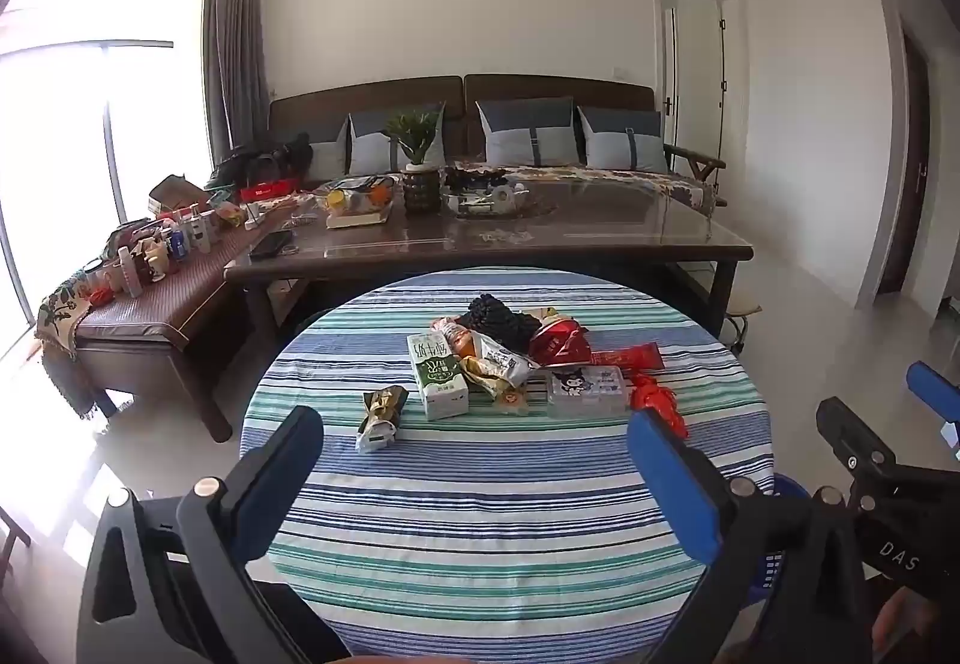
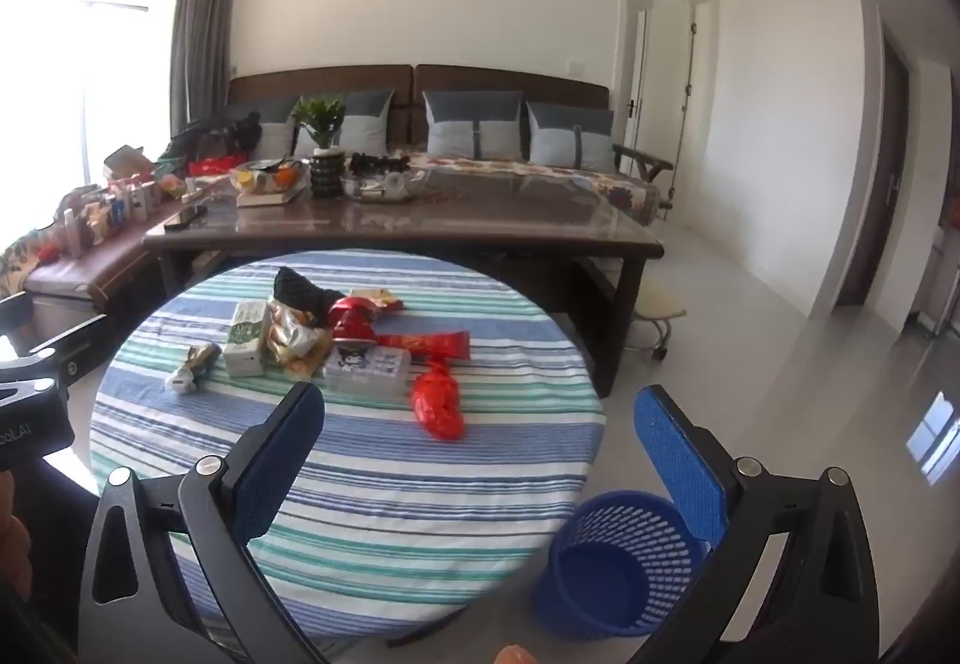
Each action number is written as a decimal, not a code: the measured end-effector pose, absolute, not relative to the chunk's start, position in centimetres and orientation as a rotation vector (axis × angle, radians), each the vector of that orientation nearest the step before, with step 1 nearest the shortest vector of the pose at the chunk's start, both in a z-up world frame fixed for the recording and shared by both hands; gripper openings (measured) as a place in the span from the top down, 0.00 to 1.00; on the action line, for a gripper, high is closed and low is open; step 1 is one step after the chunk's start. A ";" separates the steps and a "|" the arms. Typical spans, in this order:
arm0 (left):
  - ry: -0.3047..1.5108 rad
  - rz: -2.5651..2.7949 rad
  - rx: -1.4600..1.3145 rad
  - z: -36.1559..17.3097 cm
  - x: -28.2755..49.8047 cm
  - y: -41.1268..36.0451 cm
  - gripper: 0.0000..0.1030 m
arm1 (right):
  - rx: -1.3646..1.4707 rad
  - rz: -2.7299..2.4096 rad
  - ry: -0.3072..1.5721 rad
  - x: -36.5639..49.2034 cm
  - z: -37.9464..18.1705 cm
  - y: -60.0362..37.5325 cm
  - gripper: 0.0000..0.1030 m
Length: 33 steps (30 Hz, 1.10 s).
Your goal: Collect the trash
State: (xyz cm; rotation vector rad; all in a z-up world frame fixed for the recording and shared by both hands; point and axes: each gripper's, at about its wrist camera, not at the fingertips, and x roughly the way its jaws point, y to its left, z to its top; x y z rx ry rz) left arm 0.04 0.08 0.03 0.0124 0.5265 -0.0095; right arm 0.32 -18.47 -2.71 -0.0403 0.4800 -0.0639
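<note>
Trash lies heaped on the round table with a striped cloth (image 1: 480, 514) (image 2: 360, 484): a green-and-white milk carton (image 1: 437, 377) (image 2: 246, 343), a crumpled gold wrapper (image 1: 381, 415) (image 2: 193, 367), snack bags (image 1: 498, 364), a black knitted item (image 1: 501, 322) (image 2: 297, 289), a red bag (image 1: 561, 343) (image 2: 354, 319), a clear box with a cartoon figure (image 1: 588, 391) (image 2: 367, 371) and a crumpled red plastic bag (image 1: 660, 406) (image 2: 438, 406). A blue mesh bin (image 2: 618, 562) stands on the floor at the table's right. My left gripper (image 1: 477, 445) and right gripper (image 2: 480, 424) hover open, short of the heap, both empty.
Behind the round table stands a long dark coffee table (image 1: 540, 238) with a plant pot (image 1: 420, 184), bowls and a phone (image 1: 271, 244). A sofa (image 1: 540, 124) runs along the wall. A low side bench (image 1: 150, 292) with bottles is at left. A small stool (image 2: 660, 316) stands at right.
</note>
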 end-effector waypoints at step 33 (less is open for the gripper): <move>0.537 -0.022 0.022 -0.5 -0.4 0.0 0.00 | -0.049 -0.058 0.463 -0.5 -2.1 -17.7 0.00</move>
